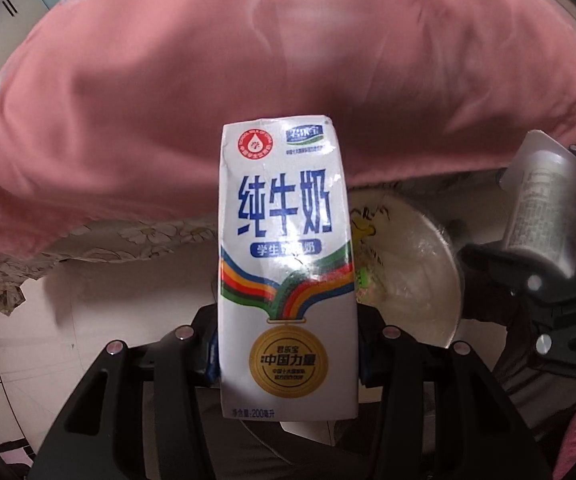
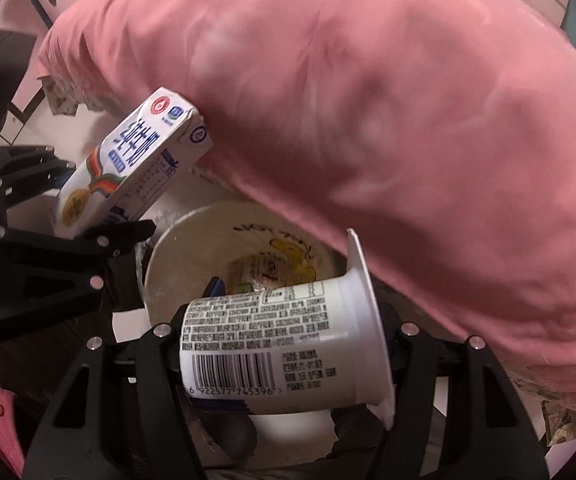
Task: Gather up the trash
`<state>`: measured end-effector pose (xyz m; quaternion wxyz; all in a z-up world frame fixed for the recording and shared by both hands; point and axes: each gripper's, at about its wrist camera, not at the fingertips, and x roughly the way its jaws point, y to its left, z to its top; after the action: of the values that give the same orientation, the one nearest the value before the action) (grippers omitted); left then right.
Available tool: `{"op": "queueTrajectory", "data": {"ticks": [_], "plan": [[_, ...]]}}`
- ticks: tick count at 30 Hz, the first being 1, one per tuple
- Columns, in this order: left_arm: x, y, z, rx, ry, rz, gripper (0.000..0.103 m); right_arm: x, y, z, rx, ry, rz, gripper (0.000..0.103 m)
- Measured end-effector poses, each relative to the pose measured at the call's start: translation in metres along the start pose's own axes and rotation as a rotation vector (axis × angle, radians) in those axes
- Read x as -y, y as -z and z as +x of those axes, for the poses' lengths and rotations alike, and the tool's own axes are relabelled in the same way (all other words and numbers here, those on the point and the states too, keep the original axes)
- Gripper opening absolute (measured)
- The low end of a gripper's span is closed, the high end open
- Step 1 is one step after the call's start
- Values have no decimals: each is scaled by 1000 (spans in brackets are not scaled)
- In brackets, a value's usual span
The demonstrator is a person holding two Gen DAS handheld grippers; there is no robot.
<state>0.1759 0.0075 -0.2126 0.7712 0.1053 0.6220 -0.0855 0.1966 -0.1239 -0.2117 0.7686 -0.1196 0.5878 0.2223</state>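
My left gripper (image 1: 288,354) is shut on a white milk carton (image 1: 284,264) with blue Chinese letters, held upright; the carton also shows in the right wrist view (image 2: 136,160). My right gripper (image 2: 284,360) is shut on a white yogurt cup (image 2: 284,340) lying sideways, its rim to the right; the cup also shows in the left wrist view (image 1: 544,208). Below both stands a white round bin (image 2: 176,248) lined with clear plastic, with some trash at its bottom. It also shows behind the carton in the left wrist view (image 1: 420,264). Both items hang above the bin's opening.
A big pink quilt (image 1: 248,80) drapes over a bed edge just behind the bin and fills the upper part of both views (image 2: 388,140). A floral sheet (image 1: 128,240) hangs under it. Pale floor tiles (image 1: 88,320) lie to the left.
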Motion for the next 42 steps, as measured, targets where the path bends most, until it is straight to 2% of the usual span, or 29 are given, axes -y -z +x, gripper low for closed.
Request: {"op": "queueTrajectory", "data": {"ticks": [8,19,37,38,39,42], "plan": [[9,0,37,-78,47,2,50,0,9,46,-105,-39,10,63],[15,-3,95,-209,104,4,50,6,18,107,-206,-91,45,63],[11,-22,160,-363,164,-38,51,15,29,165,-325,-135,45,65],[8,-22,165,-371,166,-43,53,14,29,166,-329,-139,43,69],[7,-22,166,-375,162,-46,61,14,29,168,-326,-130,38,70],[6,-28,169,-368,148,-45,72,9,29,169,-329,-125,21,70]]}}
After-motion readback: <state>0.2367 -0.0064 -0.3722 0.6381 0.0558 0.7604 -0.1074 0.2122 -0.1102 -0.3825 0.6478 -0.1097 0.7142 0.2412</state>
